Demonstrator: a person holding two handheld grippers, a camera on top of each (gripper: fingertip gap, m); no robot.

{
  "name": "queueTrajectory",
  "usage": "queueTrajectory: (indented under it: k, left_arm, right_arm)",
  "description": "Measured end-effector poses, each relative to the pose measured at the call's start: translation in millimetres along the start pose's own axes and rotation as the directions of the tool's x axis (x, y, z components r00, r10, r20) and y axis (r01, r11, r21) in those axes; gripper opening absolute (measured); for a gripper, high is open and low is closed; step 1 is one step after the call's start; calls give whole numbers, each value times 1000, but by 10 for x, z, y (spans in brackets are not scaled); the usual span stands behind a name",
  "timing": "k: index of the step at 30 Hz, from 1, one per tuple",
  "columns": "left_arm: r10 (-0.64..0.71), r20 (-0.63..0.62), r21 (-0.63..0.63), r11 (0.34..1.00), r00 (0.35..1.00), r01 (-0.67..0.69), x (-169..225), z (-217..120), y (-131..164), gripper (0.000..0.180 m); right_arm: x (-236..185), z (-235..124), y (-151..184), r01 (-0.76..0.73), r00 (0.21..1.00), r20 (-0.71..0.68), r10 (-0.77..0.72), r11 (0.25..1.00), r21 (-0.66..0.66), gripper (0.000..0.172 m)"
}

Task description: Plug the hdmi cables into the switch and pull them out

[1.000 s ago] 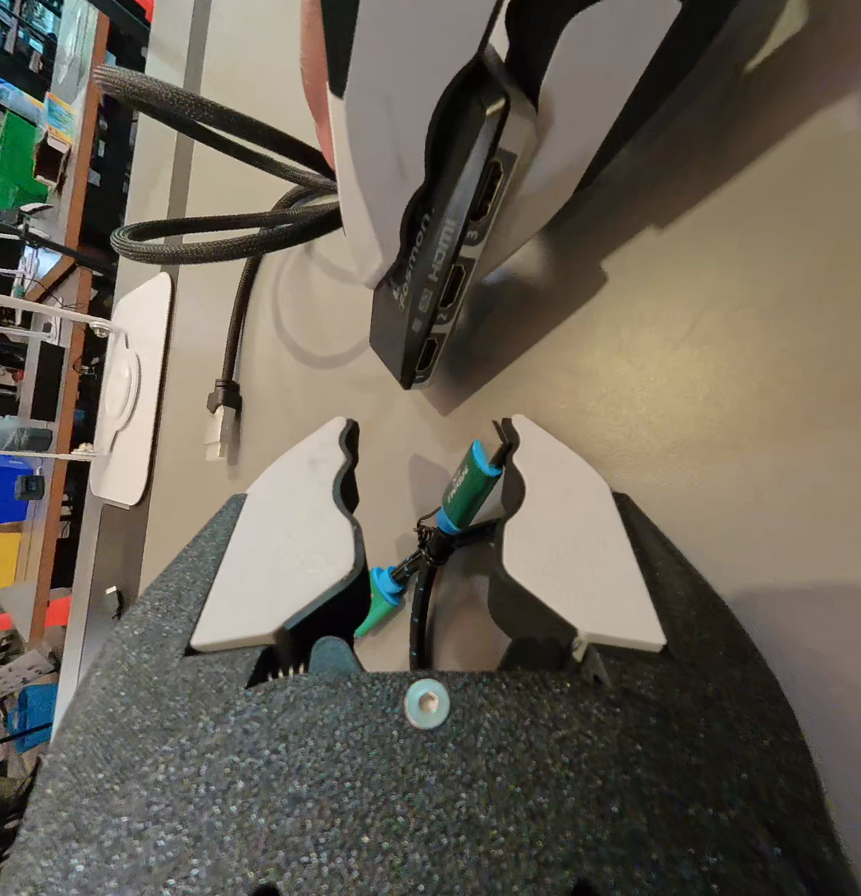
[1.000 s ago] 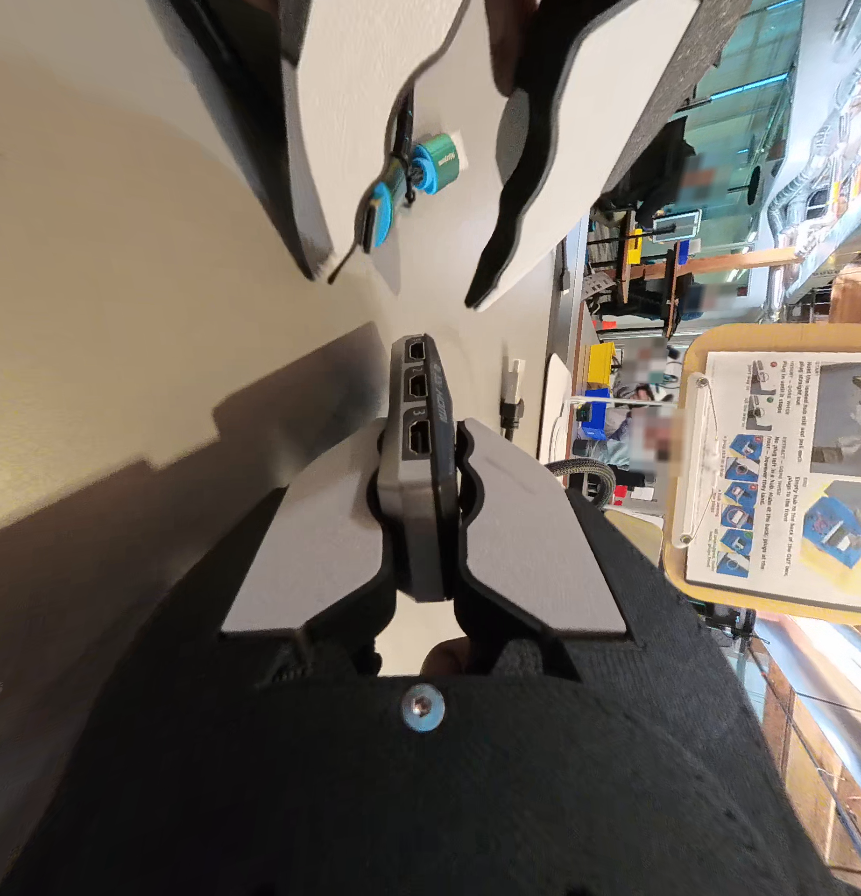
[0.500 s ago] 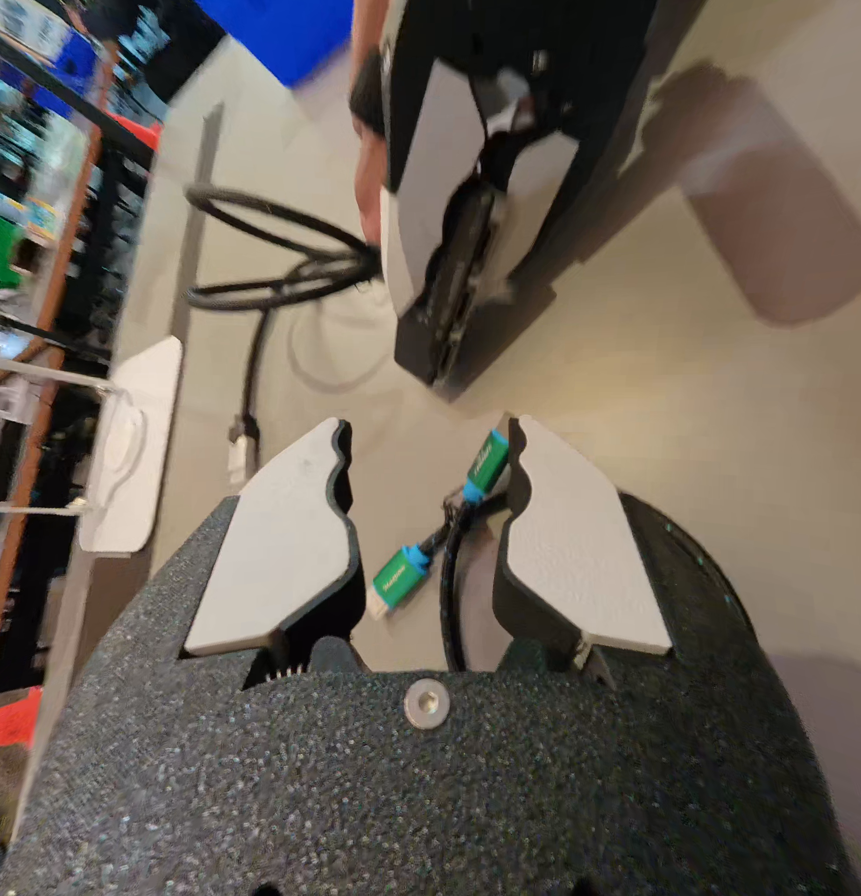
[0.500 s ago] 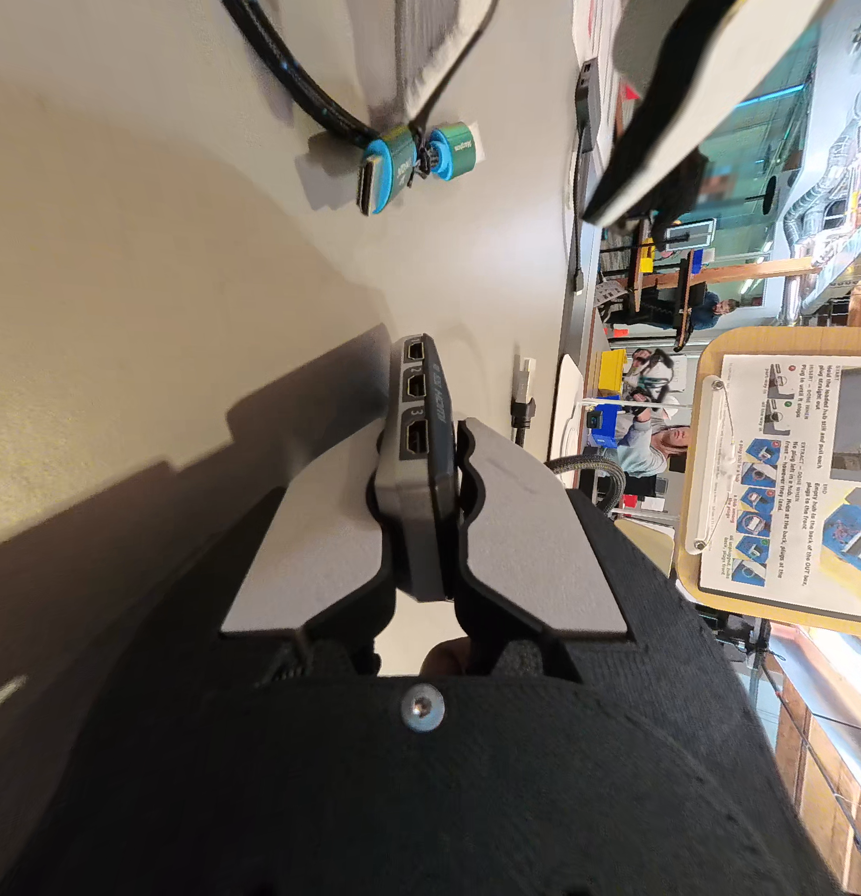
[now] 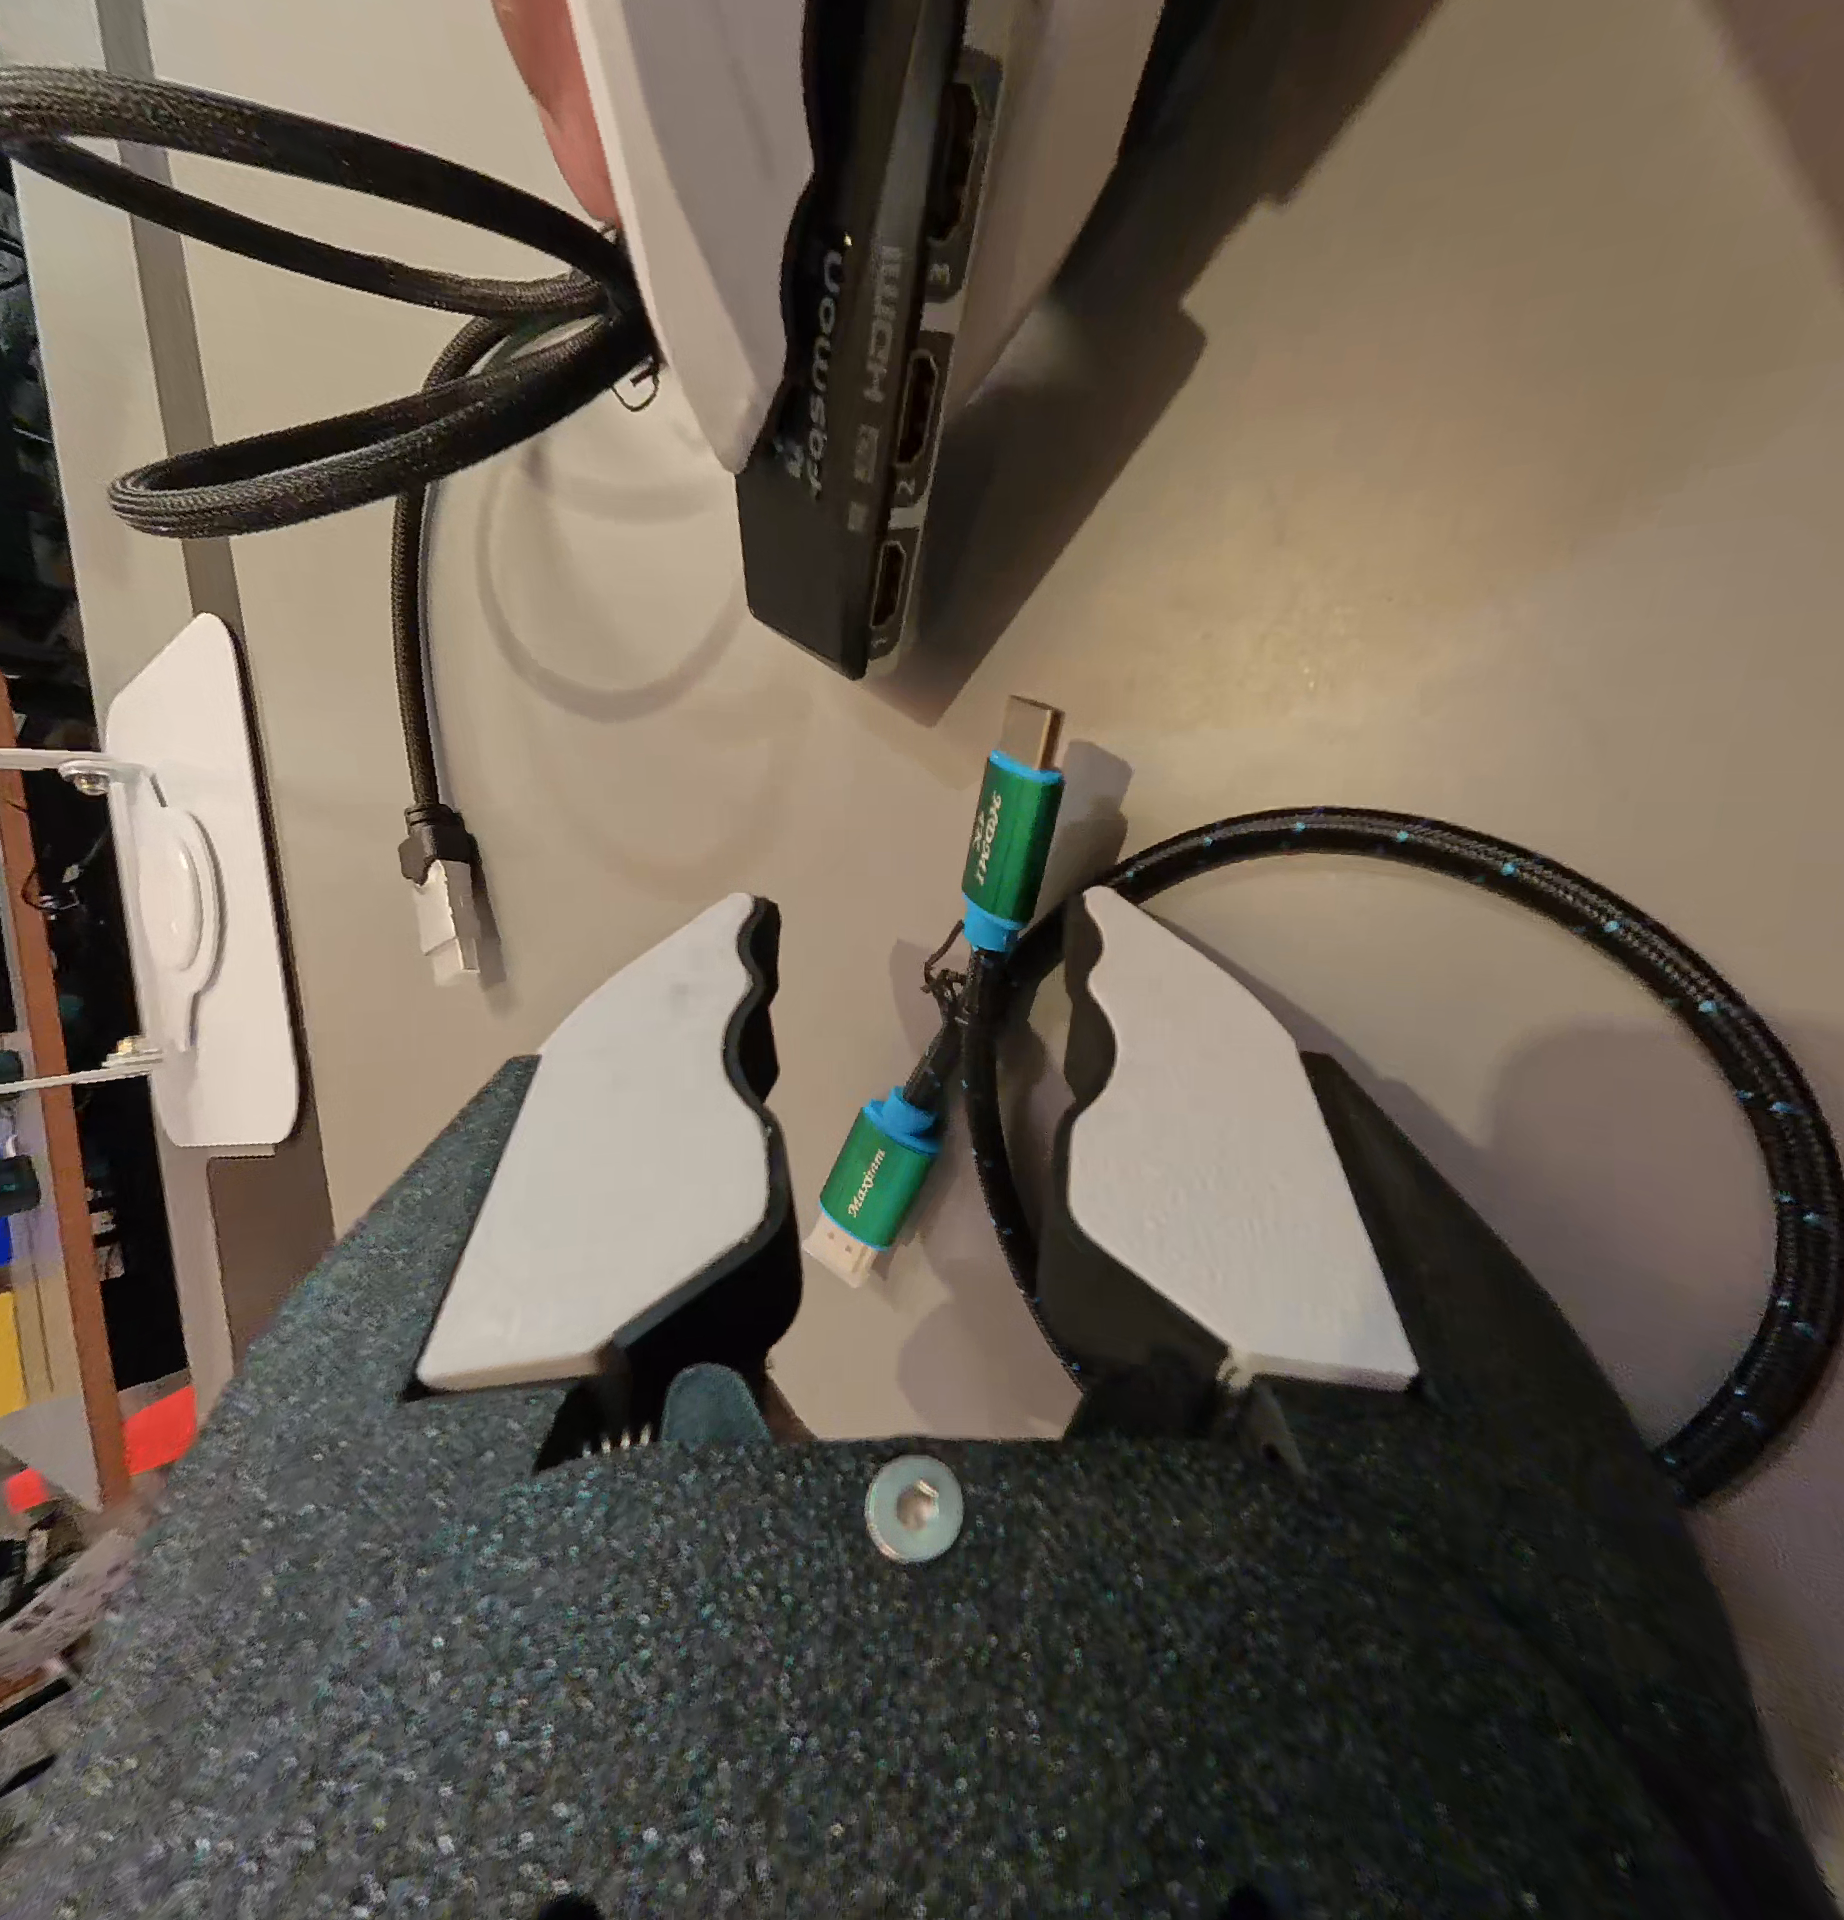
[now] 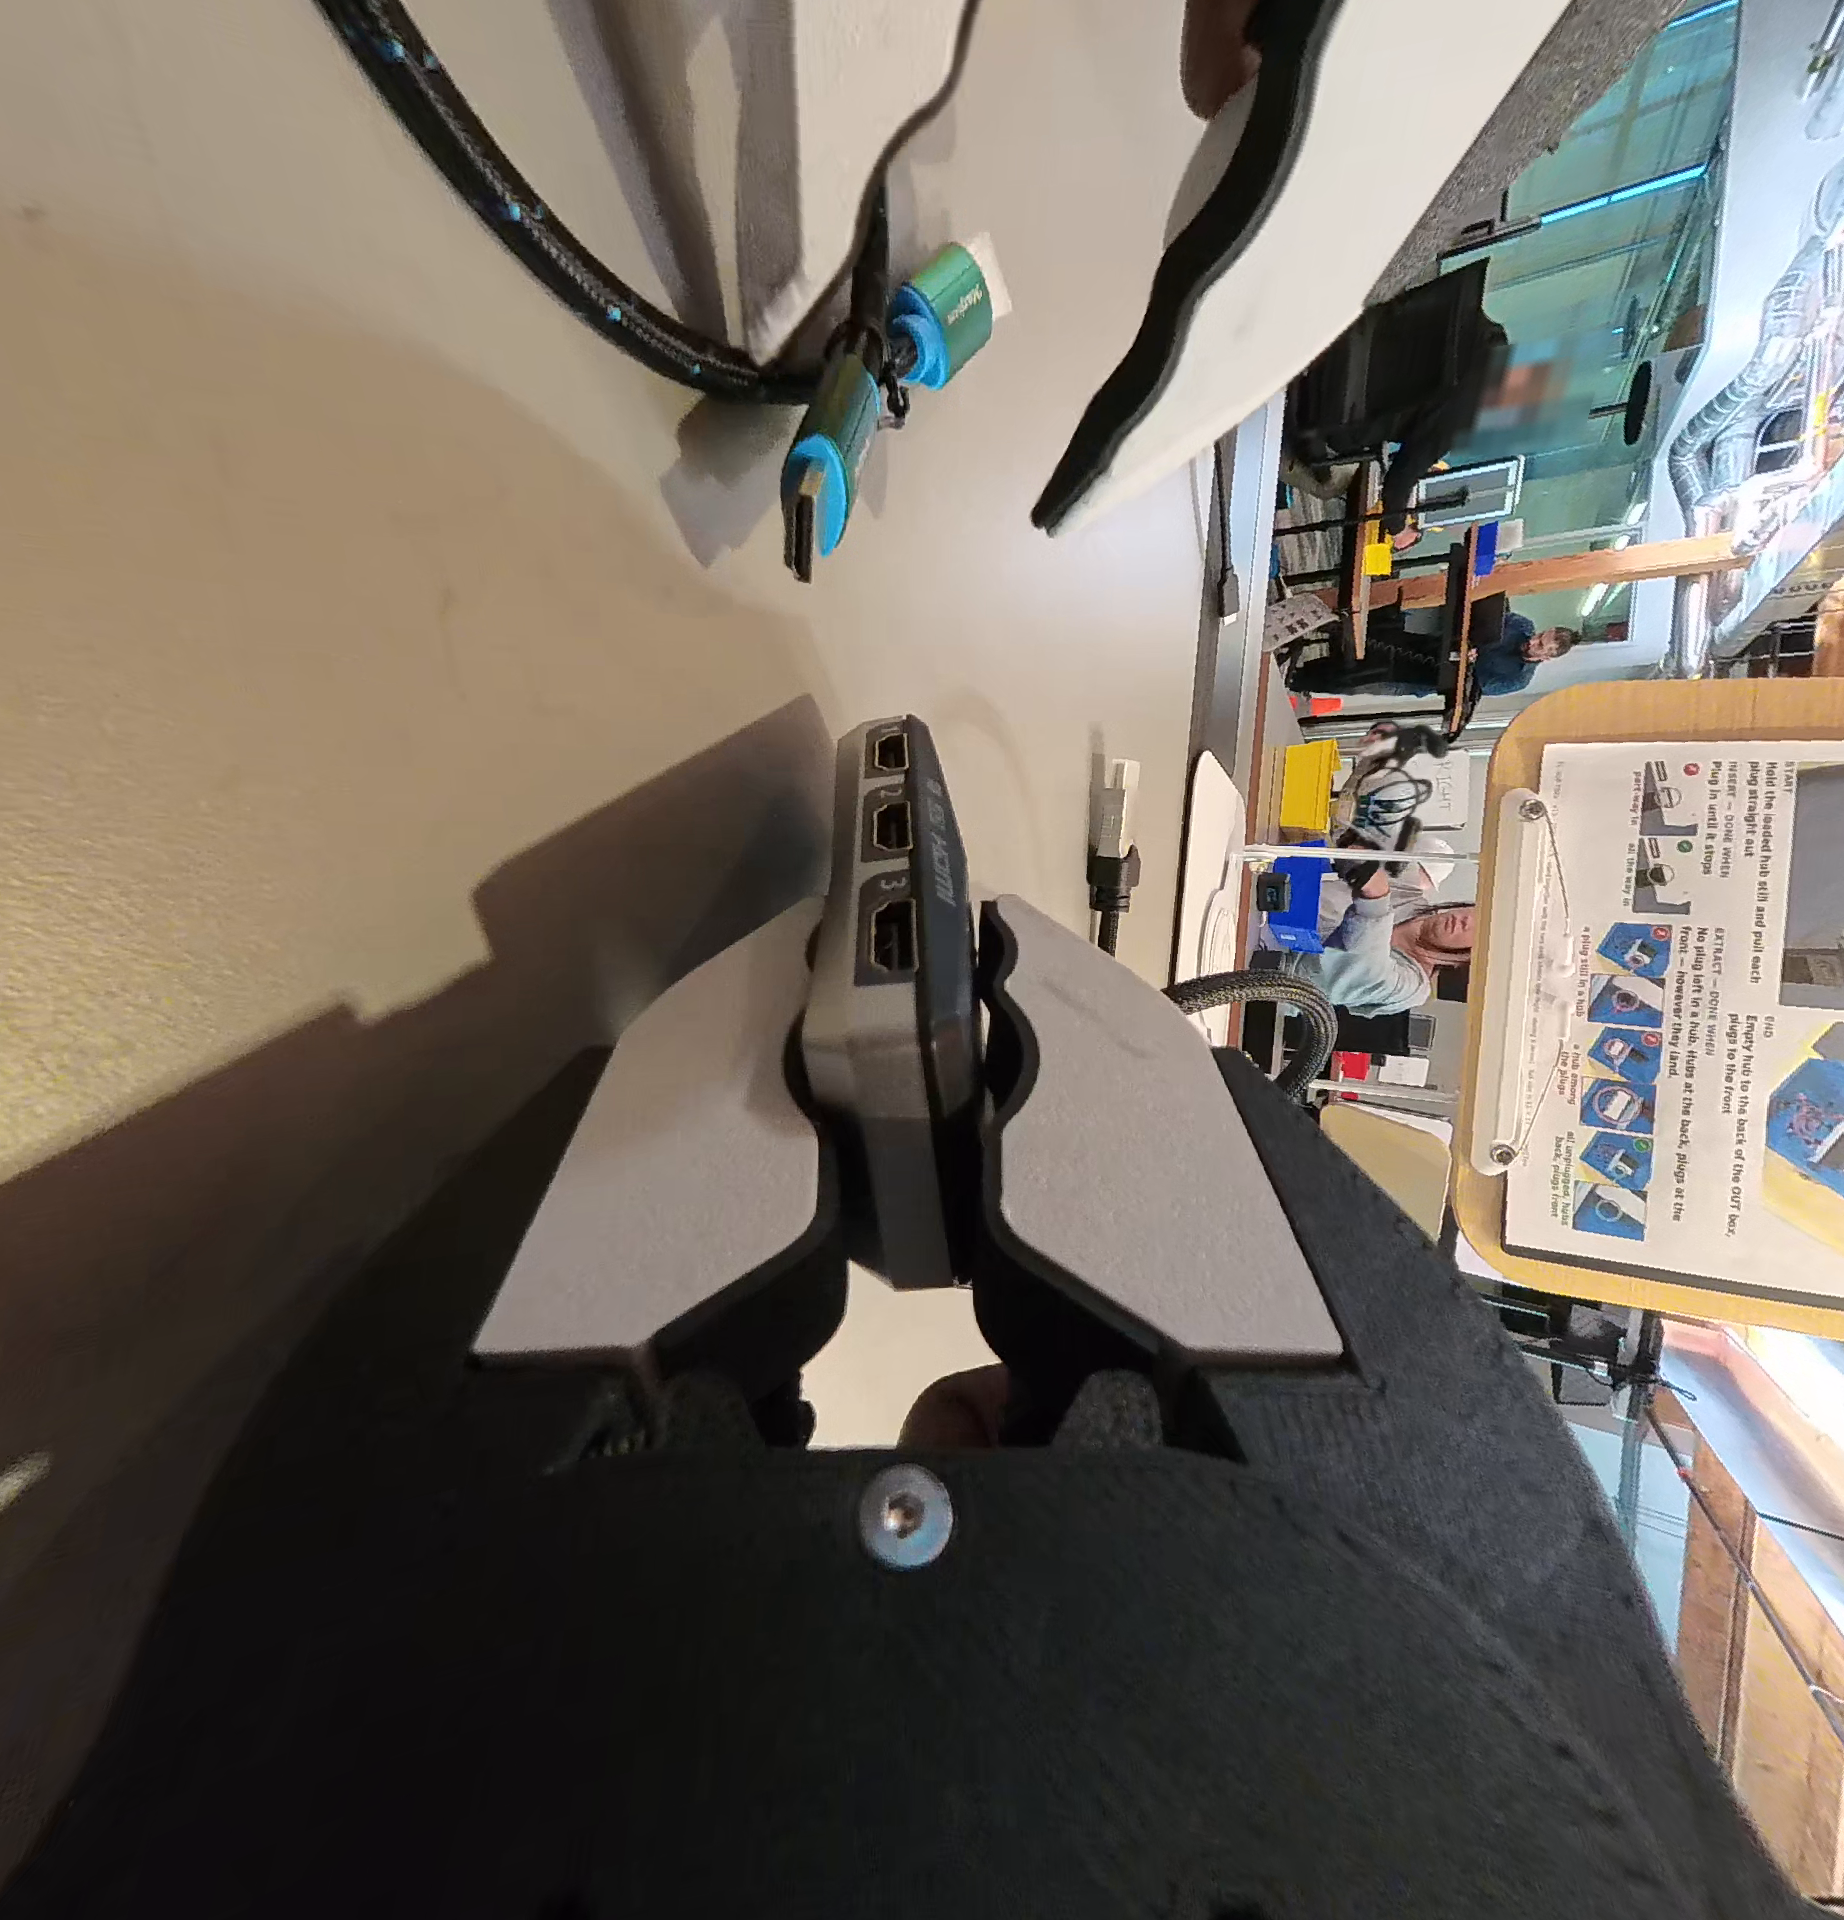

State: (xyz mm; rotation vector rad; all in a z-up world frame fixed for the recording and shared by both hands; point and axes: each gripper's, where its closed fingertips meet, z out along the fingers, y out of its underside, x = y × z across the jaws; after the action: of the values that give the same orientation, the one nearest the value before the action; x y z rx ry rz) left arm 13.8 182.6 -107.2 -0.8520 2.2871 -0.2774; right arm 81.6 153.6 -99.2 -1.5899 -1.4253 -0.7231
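My left gripper [image 5: 923, 904] is open above the table. A short black-and-blue braided cable [image 5: 1728, 1039] with two green plugs lies on the table under it. One green plug [image 5: 1011, 831] points past the fingertips toward the hub, and the other green plug [image 5: 876, 1174] lies between the fingers. Neither pad presses on them. My right gripper [image 6: 913, 925] is shut on a dark grey hub [image 6: 897, 831] with three ports, holding it on edge just above the table. The hub also shows in the left wrist view [image 5: 856, 416], close ahead of the upper plug. The plugs show in the right wrist view [image 6: 830, 447] too.
The hub's own black braided cable [image 5: 409, 665] loops at the left and ends in a silver plug [image 5: 445, 914]. A white pad [image 5: 201, 883] lies at the table's [image 5: 1417, 520] edge. A wooden clipboard with a sheet [image 6: 1676, 987] stands at the right. People sit far off. The gap from one gripper's tips to the other's is roughly 8 cm.
The left wrist view swung and came back closer over the cable. The upper green plug now lies past the fingertips, not against the right finger. The right gripper's hold on the hub is unchanged.
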Motion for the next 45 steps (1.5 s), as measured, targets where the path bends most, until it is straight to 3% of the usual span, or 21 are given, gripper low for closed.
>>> queueTrajectory:
  k: [5,11,14,16,21,26,30,45]
  left_arm:
    - [-61,-39,57,996,997,63,2,-37,-75,42]
    - [-127,-176,38,990,976,135,99,35,-15,43]
    - [-155,-212,44,985,965,168,151,93,-32,23]
    - [-148,-143,53,986,979,157,80,136,-50,14]
    - [-131,88,-47,990,987,136,-95,191,-6,12]
    - [-179,277,-97,972,944,212,-237,159,-35,11]
    - [-137,405,-129,970,904,205,-358,93,-69,11]
    - [-92,374,-165,973,923,163,-284,149,-25,10]
  right_arm:
    - [6,0,0,-1,1000,0,1,1000,0,24]
    - [-12,13,7,13,1000,5,-13,1000,-13,25]
    - [15,11,8,-4,1000,-7,3,1000,-14,25]
    - [55,9,9,-31,999,-25,30,999,-16,24]
    - [177,27,72,-114,989,-98,108,992,-58,23]
    - [225,76,140,-143,978,-170,120,981,-130,23]
    - [224,107,149,-148,974,-198,113,974,-173,22]
    - [176,126,84,-113,979,-186,84,982,-151,22]
